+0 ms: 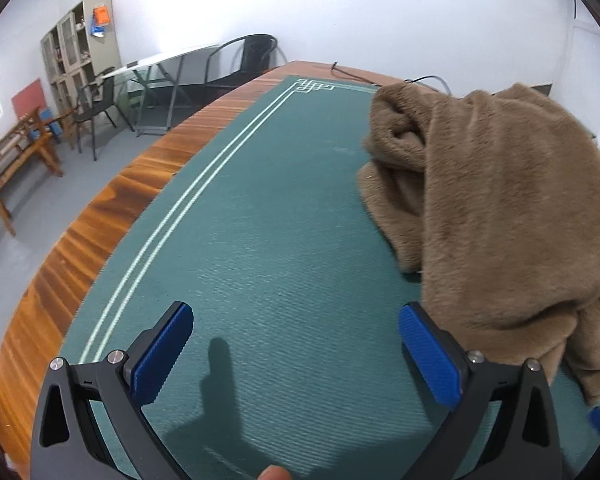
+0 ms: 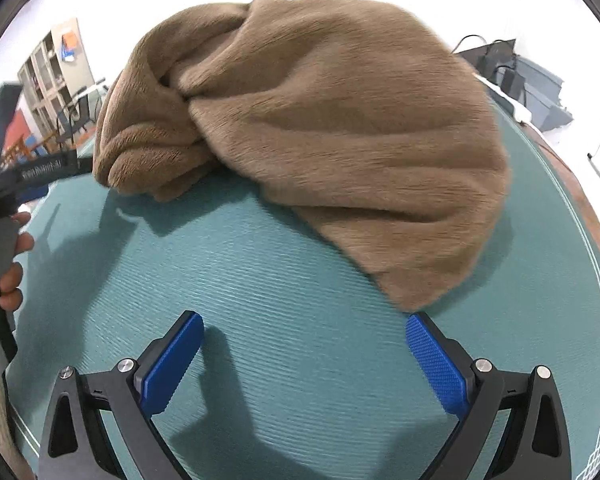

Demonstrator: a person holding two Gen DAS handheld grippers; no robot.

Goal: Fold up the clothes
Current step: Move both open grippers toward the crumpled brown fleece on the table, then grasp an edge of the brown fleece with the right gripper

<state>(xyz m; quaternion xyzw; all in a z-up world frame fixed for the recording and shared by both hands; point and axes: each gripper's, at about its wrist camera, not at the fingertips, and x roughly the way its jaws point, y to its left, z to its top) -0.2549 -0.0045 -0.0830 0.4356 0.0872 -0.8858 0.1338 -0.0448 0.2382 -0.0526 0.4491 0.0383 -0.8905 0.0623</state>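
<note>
Left wrist view
Claws: 1, the left claw [image 1: 296,354], at the bottom of the frame; its jaws stand wide apart with nothing between them, only bare green mat.
Blue pads: 2, 1 on each finger [image 1: 164,356].
Garments: 1 brown fleece garment [image 1: 500,208], bunched in a heap at the right of the frame, lying on the mat; its lower edge hangs just beside the right-hand finger, and I cannot tell whether it touches.
Tabletop: 1 wooden tabletop [image 1: 84,240], its bare edge curving along the left of the mat.
Mat: 1 green mat [image 1: 268,216] with 2 pale border lines.
Around: 1 cabinet [image 1: 80,40] in the upper left, 1 folding table [image 1: 168,64] beside it, dark chairs near both, a wooden bench at the left edge.
Cables: dark leads at the far end of the tabletop, top centre.

Right wrist view
Claws: 1 at the bottom, the right claw [image 2: 304,354], spread wide and empty.
Garment: the same heap fills the upper centre of the frame, blurred at its right edge; its lowest corner ends just above the right-hand finger tip.
Hands: 1 hand [image 2: 14,264] at the left edge, gripping a dark handle.
In the way: the heap hides most of the room behind it.
Around: grey boxes in the upper right.
</note>
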